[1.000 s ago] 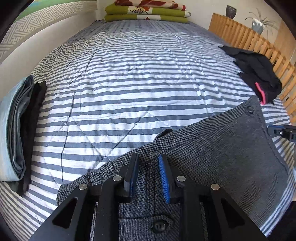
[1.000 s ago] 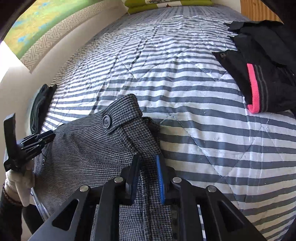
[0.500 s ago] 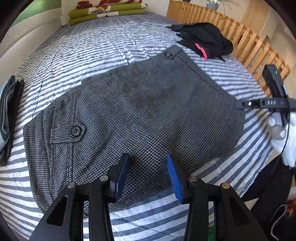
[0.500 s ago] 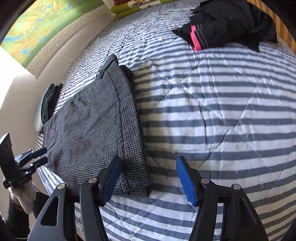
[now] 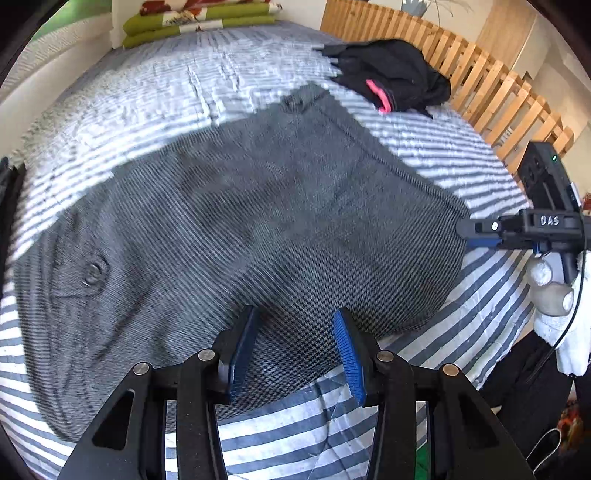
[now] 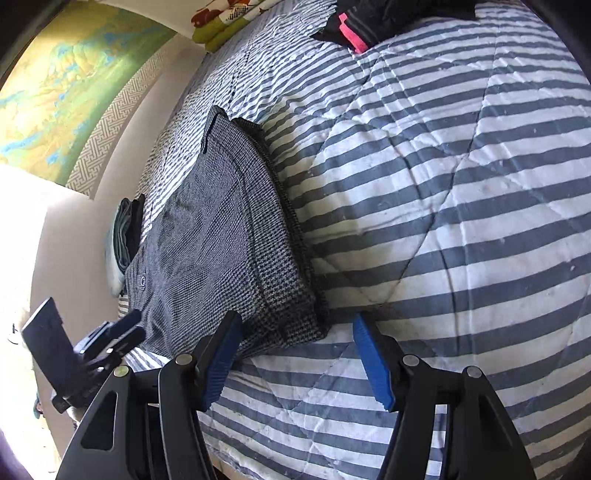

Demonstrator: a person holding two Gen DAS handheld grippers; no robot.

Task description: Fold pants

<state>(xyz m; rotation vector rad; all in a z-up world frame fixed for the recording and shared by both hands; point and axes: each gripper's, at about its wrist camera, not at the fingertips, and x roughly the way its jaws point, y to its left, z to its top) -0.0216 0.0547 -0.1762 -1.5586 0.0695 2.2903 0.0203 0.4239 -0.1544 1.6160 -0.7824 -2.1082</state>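
Folded grey houndstooth woven pants (image 5: 236,229) lying flat on the blue-and-white striped quilted bedspread (image 6: 443,184), near its front edge, waistband button up by the far corner. Left gripper (image 5: 293,349) hanging just above the near hem, blue pads parted, jaws just opened, cloth beneath them but not pinched — released. Right gripper (image 6: 295,356) likewise let go, jaws just opened wide, left pad by the folded corner of the pants, right pad over bare stripes, nothing clamped. Over on the far side, a crumpled black garment with a pink band (image 5: 391,77), well apart from the pants. At the left bed edge, a small stack of folded grey-blue and black clothes (image 6: 123,243), just beside the pants. Green patterned cushions (image 5: 195,22) stacked at the head.
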